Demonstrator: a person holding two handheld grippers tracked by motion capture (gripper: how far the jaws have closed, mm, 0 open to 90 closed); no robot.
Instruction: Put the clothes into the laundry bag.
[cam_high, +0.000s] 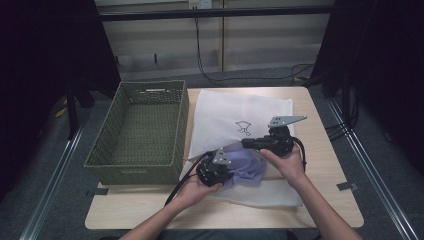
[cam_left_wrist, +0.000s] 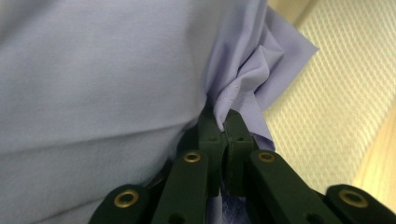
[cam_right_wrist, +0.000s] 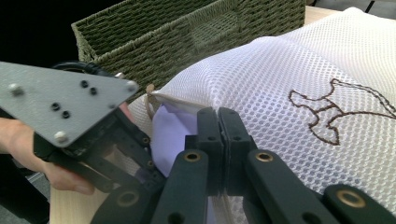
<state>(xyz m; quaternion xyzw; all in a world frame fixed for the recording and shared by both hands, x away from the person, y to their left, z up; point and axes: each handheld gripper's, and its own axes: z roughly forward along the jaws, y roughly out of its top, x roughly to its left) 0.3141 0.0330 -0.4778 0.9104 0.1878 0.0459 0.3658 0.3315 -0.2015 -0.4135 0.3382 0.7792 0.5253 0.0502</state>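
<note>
Lavender cloth (cam_left_wrist: 116, 70) pinched in left claw (cam_left_wrist: 224, 122), close-up.

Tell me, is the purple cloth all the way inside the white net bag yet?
Not yet. Done: the right gripper is pinching the net bag at its opening. In hand: the left gripper is pinching the purple cloth, which is partly under the mesh. Left: getting the rest in. The woven basket beside it holds nothing.

Lab recording bay: black curtains (cam_high: 45, 45), dangling cables (cam_high: 200, 45), metal rails (cam_high: 55, 175).
</note>
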